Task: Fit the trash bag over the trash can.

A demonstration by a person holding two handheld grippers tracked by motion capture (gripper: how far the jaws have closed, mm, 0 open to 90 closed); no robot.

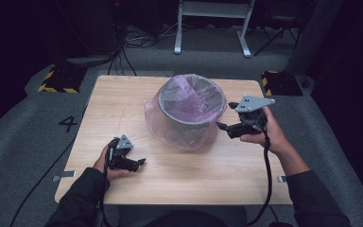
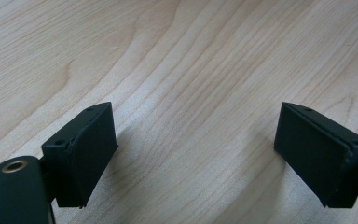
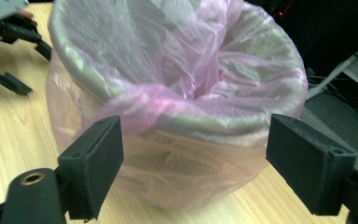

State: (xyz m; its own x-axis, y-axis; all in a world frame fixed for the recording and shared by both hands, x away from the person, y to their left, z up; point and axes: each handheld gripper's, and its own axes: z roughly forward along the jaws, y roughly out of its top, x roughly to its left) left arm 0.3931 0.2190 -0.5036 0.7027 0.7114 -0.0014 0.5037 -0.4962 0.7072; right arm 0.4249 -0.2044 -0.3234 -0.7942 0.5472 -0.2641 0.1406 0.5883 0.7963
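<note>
A grey bin (image 1: 191, 106) lined with a thin pink plastic bag (image 1: 179, 127) stands at the middle of the wooden table (image 1: 123, 94). The bag is folded over the bin's rim (image 3: 200, 123) and drapes down its outside. My right gripper (image 1: 223, 127) hovers just right of the bin, jaws wide apart and pointed at the bag's side (image 3: 177, 168); nothing sits between them. At the table's near left my left gripper (image 1: 139, 163) rests low over bare wood (image 2: 191, 93), open and empty. It also appears as the left gripper (image 3: 9, 51) at the top left of the right gripper view.
Dark floor surrounds the table, with a white frame (image 1: 212, 23) and cables behind it. Yellow-and-black striped blocks (image 1: 56, 80) sit near the far corners. The wood in front of the bin is bare.
</note>
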